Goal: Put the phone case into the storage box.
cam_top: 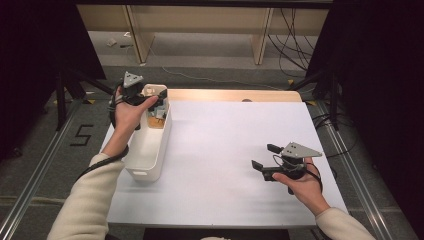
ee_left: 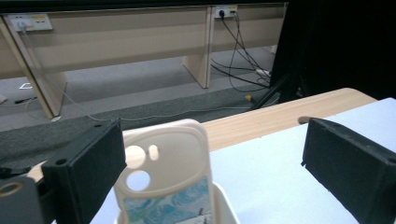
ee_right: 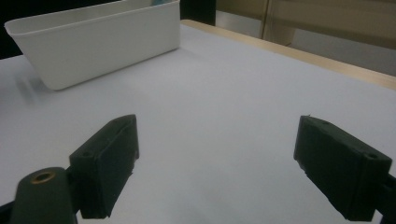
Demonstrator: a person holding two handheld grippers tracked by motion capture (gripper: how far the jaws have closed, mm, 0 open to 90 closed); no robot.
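Observation:
A cream phone case (ee_left: pixel 163 172) with round camera cut-outs and a blue-patterned lower part stands upright in the far end of a white bin (cam_top: pixel 146 170). My left gripper (ee_left: pixel 215 172) is open around it, the case close to the left-hand jaw and well apart from the other. From above, the left gripper (cam_top: pixel 156 102) hovers over the bin's far end, where the case (cam_top: pixel 150 91) shows. My right gripper (cam_top: pixel 265 156) is open with nothing between its jaws, low over the white table (cam_top: pixel 225 140) at the right. The right gripper (ee_right: pixel 219 163) faces the bin (ee_right: pixel 93 42).
A strip of bare wood (cam_top: pixel 235 95) runs along the table's far edge. Something brownish (cam_top: pixel 156 121) lies in the bin behind the left hand. Beyond the table stand wooden bench legs (cam_top: pixel 262 40) and loose cables (cam_top: pixel 295 45) on the grey floor.

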